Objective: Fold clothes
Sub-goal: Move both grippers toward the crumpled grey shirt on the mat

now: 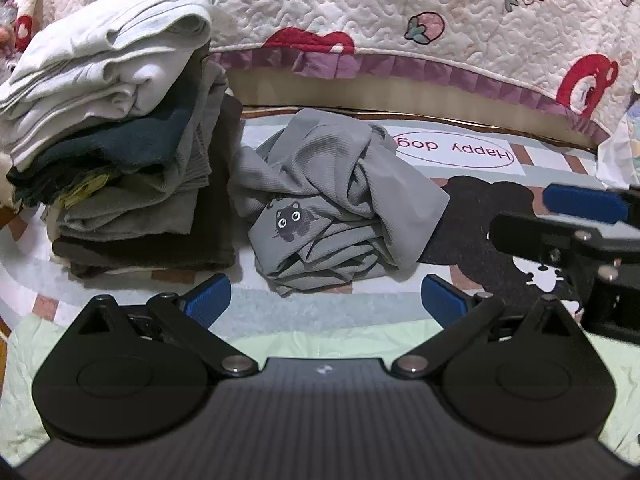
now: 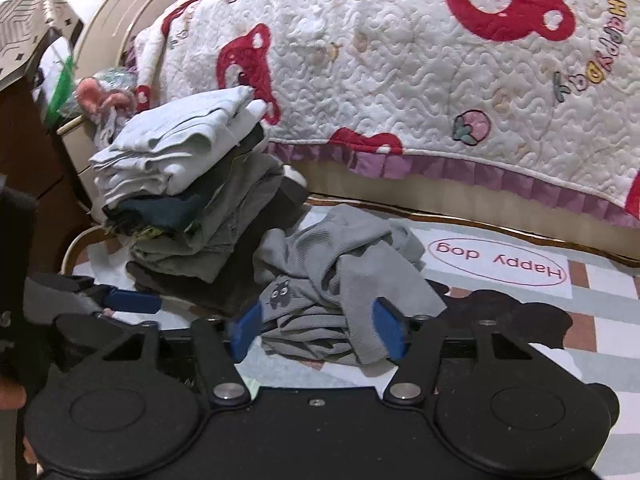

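Both hand-held grippers – left (image 1: 324,300), right (image 2: 318,330) – are held wide open, empty, before the crumpled grey top (image 1: 336,204) – best spread flat once grabbed.

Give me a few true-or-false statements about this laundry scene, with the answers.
1. The grey garment lies crumpled on the mat. True.
2. The grey garment sits on top of the folded stack. False: it lies beside the stack, on the mat.
3. Both grippers are open. True: the left gripper and the right gripper both stand apart.
4. The top item of the stack is black. False: it is white.
5. The mat reads "Happy cat". False: it reads "Happy dog".
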The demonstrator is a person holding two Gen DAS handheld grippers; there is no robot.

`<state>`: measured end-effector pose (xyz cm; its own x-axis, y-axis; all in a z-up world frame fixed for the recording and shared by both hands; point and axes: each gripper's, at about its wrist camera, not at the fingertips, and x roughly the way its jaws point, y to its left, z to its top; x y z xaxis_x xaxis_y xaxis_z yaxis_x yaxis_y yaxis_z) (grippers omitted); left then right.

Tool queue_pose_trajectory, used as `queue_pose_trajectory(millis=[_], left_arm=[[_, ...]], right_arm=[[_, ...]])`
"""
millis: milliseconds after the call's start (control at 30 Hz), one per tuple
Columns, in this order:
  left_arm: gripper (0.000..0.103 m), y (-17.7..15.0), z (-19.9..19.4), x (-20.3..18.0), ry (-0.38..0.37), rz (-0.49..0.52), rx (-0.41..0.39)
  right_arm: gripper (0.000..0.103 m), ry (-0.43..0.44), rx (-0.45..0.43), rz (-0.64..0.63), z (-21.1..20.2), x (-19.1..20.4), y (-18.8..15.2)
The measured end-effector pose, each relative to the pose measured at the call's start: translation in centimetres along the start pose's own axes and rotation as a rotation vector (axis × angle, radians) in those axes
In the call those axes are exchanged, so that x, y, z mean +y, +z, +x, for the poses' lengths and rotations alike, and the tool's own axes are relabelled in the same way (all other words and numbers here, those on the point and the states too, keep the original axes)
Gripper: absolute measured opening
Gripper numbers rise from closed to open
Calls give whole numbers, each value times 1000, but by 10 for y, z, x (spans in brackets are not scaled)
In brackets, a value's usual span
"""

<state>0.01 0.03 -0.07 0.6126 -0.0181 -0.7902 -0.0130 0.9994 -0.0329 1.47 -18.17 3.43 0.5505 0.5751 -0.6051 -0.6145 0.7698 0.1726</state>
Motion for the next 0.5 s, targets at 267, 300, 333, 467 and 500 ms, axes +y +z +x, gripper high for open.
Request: queue_pose_trajectory(millis=[267,300,333,467,500], left_arm=[[103,-3,5,3,-16,-5,18],[103,-3,5,3,-18,-6,20],[103,-3,6,3,-20,-7,23],[103,-5,8,4,-29,-10,32],[103,-5,8,5,-31,-10,34]], right_arm=[[73,-53,27,67,2,1,-1],[73,-58,28,71,2,3,-1],[73,-61,25,70,1,5,0],[73,-93,35,81,4,7,-1],[73,-95,42,88,5,5,0]])
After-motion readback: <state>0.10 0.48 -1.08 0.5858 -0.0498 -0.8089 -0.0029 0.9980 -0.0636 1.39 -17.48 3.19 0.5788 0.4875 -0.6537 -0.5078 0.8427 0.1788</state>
